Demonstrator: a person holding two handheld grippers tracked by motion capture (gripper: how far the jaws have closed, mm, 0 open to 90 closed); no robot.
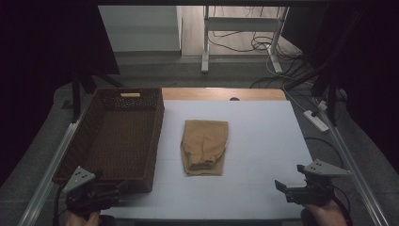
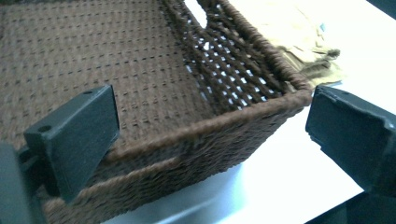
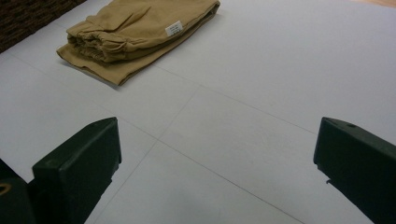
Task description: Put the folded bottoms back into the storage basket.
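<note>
- Along the counter's [image 1: 263, 141] left edge sits a brown woven basket [image 1: 117, 136], long and rectangular, with a cut-out handle in its far end wall; it reaches from the far edge almost to the near edge.
- Near the middle of the white counter top lies a folded tan garment [image 1: 204, 147], flat, just beside the basket's right wall but apart from it. In the right gripper view its gathered elastic end faces the near edge, and a small white label [image 3: 173, 28] shows on top.
- At the near left corner the left gripper [image 1: 101, 195], held in the person's left hand [image 1: 80, 219], hangs over the basket's near right corner. In the left gripper view its jaws stand wide apart with nothing between them but the basket rim [image 2: 205, 123] beyond.
- At the near right corner the right gripper [image 1: 288, 187], held in the right hand [image 1: 324, 215], points left toward the garment and is well apart from it. Its jaws are spread wide over bare counter.
</note>
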